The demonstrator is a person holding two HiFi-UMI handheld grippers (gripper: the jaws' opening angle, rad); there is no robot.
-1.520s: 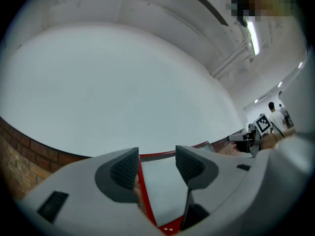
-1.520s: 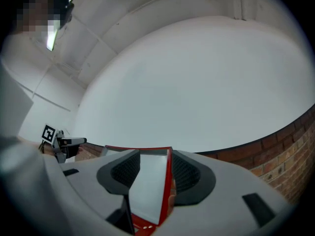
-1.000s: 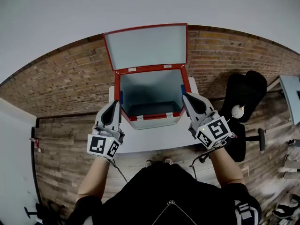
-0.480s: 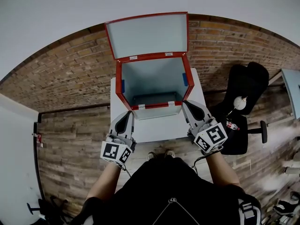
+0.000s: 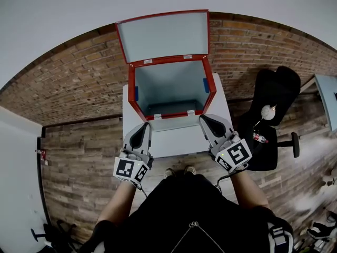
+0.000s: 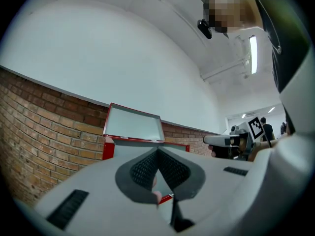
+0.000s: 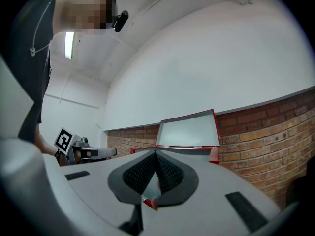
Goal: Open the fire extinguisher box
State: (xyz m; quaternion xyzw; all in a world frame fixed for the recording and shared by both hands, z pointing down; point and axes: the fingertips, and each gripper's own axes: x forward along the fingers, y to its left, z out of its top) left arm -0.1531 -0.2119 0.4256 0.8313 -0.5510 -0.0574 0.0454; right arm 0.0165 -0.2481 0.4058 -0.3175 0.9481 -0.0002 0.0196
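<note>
2 grippers sit low in the frame: the left gripper [image 5: 144, 127] left of centre and the right gripper [image 5: 204, 120] right of centre, each with its jaws pressed together on nothing. Their tips hang over the white table [image 5: 168, 144], just short of the red box [image 5: 131, 96] at frame centre. Its lid [image 5: 163, 36] stands upright against the brick wall [image 5: 79, 83] at upper middle, so I judge the opening done. To finish well, I'd keep both tips off the front rim and avoid nudging the lid forward. As for writing, the small white stickers [image 5: 148, 62] on the rim are too small to read. I see no brand, only black-and-white square markers [image 5: 125, 168] on the gripper cubes.
</note>
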